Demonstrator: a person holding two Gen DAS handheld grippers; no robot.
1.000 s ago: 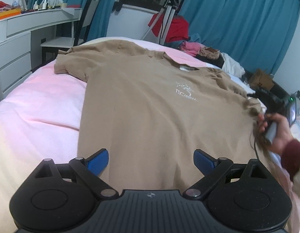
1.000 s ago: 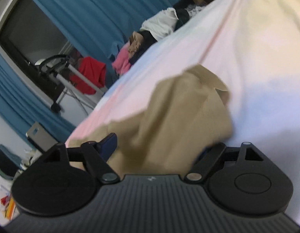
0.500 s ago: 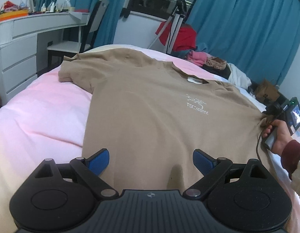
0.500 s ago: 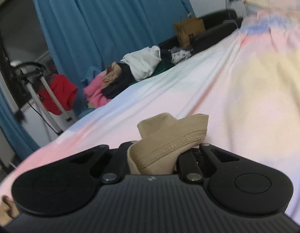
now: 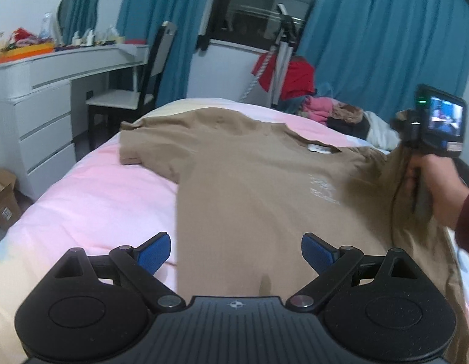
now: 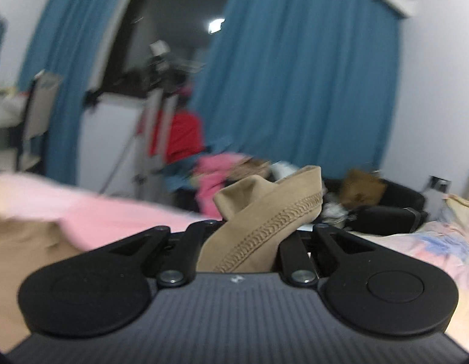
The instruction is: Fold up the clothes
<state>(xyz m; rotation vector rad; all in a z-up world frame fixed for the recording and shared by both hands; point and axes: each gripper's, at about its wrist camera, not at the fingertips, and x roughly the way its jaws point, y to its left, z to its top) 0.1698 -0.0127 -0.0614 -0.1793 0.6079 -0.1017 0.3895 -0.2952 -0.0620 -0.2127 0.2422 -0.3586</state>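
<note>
Left wrist view: a tan cotton T-shirt (image 5: 249, 182) lies face up on the pink-sheeted bed (image 5: 91, 194). My left claw (image 5: 236, 253) hovers released over the shirt's near hem. My right claw (image 6: 239, 242) is clenched on the stitched sleeve hem (image 6: 264, 224), lifted off the bed. With nothing pinning the body, a hard pull could drag the whole shirt askew.

Pink bed (image 5: 91, 200), tan T-shirt (image 5: 249, 182) spread on it
</note>
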